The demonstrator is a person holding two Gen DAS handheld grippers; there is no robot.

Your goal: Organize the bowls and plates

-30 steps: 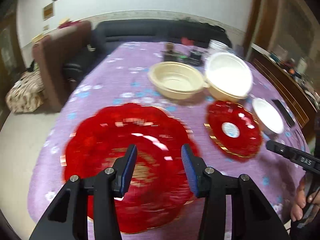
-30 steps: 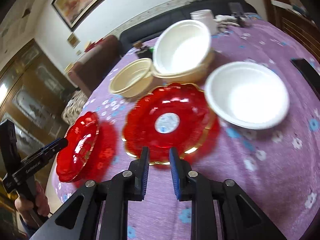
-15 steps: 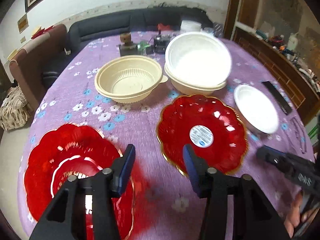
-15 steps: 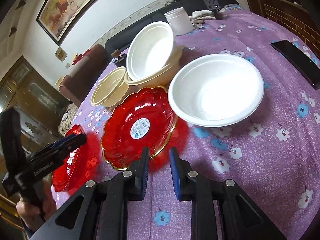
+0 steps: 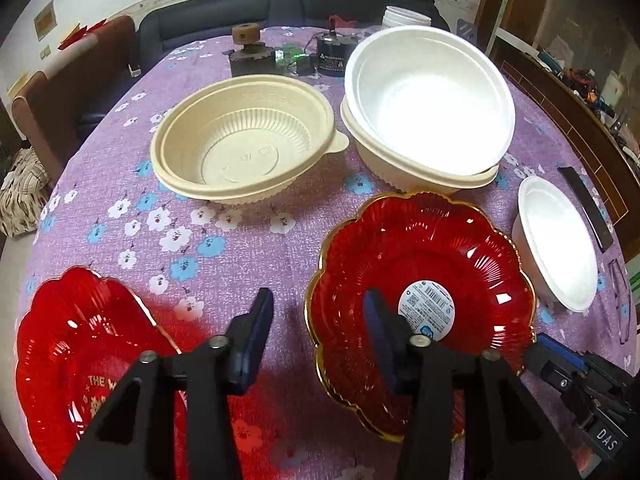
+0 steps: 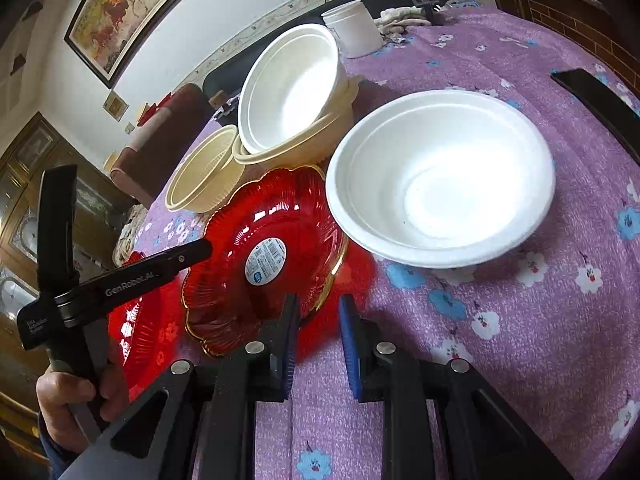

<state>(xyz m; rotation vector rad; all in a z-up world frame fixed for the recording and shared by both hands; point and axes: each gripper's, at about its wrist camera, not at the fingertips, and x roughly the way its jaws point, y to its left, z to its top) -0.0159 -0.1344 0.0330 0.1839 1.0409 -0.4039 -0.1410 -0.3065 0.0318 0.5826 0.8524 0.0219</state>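
Left claw (image 5: 318, 322) closing — straddling red plate (image 5: 424, 276) rim, nothing gripped

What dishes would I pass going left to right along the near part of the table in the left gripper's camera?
Red plate with gold lettering → red plate with a round sticker → small white bowl.
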